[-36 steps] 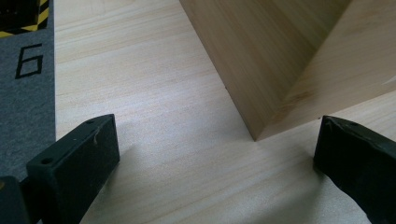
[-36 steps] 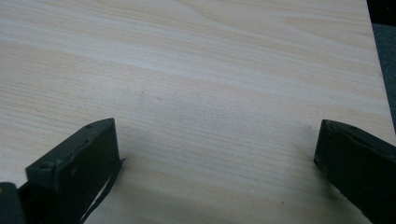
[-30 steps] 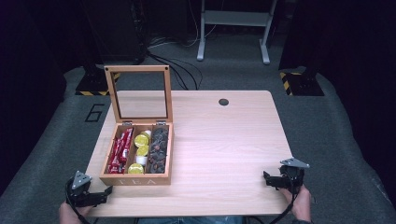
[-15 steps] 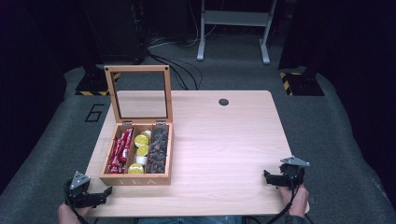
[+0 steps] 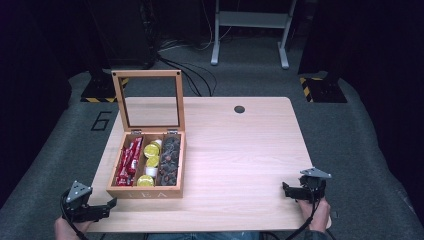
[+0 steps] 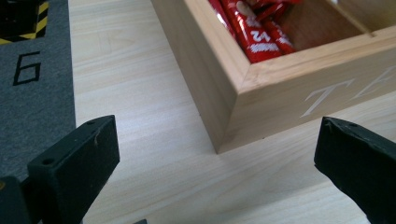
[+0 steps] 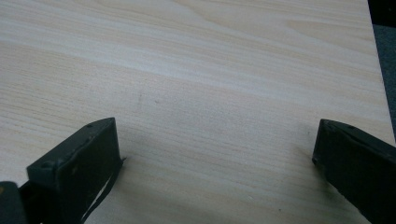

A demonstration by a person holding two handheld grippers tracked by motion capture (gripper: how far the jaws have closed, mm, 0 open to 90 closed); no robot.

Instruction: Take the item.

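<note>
Right gripper (image 7: 215, 172) over pale wood table (image 7: 210, 70), jaws wide apart, one at 8 o'clock, other at 4 o'clock, bare wood between them. Table edge at 3 o'clock, grey floor (image 7: 385, 65) strip past it.

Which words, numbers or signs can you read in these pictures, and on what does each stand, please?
"TEA": front wall of the wooden box; the left gripper view shows its first letters.
"6": grey floor mat left of the table.
"12": red packet in the box; its other print is too blurred to read.
</note>
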